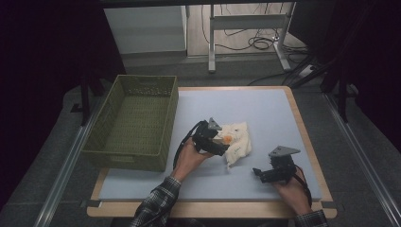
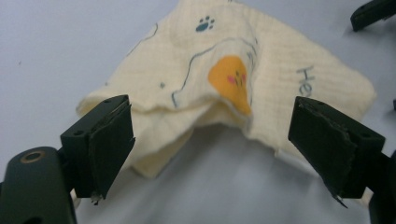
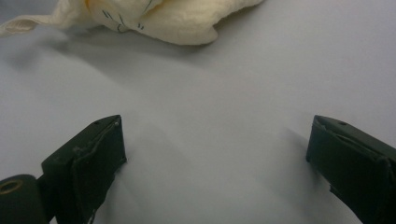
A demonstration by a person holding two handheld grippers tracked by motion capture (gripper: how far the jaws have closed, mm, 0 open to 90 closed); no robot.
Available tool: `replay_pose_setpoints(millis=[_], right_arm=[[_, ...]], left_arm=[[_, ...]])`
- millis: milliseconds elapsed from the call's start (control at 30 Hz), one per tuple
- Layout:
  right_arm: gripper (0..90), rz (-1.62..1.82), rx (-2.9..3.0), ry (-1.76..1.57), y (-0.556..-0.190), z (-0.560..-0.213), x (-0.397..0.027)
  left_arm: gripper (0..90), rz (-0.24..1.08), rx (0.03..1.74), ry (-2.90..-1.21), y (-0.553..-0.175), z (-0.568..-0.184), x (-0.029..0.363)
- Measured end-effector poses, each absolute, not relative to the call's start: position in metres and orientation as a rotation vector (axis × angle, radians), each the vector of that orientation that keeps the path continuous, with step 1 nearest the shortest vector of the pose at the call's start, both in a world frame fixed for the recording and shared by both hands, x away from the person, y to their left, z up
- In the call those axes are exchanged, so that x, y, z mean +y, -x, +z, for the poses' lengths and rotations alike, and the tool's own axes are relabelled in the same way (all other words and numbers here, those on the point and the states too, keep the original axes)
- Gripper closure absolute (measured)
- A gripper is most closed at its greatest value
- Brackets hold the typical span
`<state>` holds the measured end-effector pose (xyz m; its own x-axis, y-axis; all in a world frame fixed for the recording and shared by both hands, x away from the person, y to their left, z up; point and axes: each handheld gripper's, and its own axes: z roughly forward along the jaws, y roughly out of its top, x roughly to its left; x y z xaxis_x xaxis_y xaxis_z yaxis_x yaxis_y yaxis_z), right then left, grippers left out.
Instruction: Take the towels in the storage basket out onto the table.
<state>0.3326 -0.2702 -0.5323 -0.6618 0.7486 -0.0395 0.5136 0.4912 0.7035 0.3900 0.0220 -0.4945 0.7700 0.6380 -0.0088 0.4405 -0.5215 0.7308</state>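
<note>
Left gripper [image 2: 212, 140]: jaws released, wide apart, straddling the near fold of cream duck-print cloth [image 2: 243, 79] at 12 o'clock. Right gripper [image 3: 215, 158]: jaws spread, empty, same cloth well apart at 11 o'clock. Left hand nearer.

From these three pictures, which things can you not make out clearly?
- Printed word on the cloth, left gripper view: it starts "He", and a fold hides the rest.
- Cloth in the right gripper view: cut off by the top edge.
- Left gripper, high view: its jaw tips merge with the cloth, too small to separate.
- Basket floor, high view: too dim to check for small items.
</note>
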Motion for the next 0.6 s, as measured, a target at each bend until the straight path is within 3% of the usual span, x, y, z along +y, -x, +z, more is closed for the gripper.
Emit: replay_pose_setpoints(millis=[333,600], right_arm=[[4.1,0.959,2.404,-1.05,-0.333,-0.532,-0.27],[4.2,0.966,2.404,-1.054,-0.332,-0.532,-0.27]], left_arm=[[20.8,0.372,0.825,-2.206,-0.362,-0.514,0.04],[14.2,0.366,0.889,-2.234,-0.342,-0.536,0.049]])
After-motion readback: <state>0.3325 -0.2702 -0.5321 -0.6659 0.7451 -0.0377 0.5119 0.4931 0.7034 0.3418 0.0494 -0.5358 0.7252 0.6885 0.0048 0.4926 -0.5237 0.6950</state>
